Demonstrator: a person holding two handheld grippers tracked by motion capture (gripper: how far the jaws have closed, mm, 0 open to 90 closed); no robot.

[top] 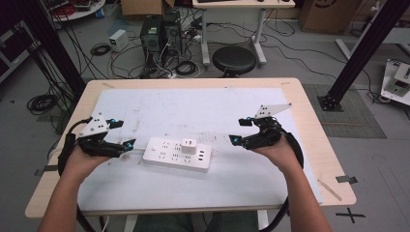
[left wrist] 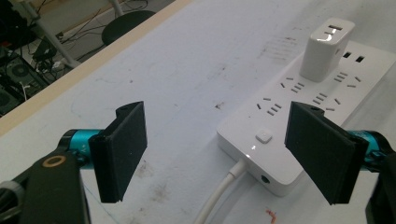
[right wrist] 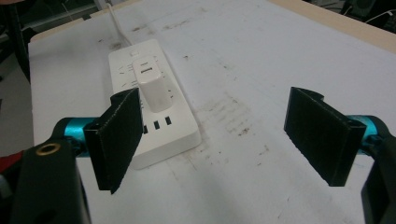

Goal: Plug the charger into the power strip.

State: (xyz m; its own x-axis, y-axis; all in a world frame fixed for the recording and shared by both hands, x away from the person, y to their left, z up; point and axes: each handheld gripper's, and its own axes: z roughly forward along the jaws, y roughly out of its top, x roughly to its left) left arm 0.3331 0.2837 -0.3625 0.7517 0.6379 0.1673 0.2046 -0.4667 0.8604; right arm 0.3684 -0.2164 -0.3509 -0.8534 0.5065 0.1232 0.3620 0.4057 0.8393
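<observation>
White mat (top: 203,108) bears unlabelled power strip (top: 177,154) with charger (top: 188,146); both claws spread, empty.

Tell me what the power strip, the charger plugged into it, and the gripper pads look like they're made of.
Power strip: likely moulded white plastic, smooth with a slight sheen.
Charger: glossy white plastic, judging by the bright reflection on top.
Pads on the left gripper's fingers: matte black, finely textured, probably foam or rubber; which one is unclear.

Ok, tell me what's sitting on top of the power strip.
A white charger stands plugged into the power strip near its middle. The socket beneath it is covered; other sockets lie bare.
</observation>
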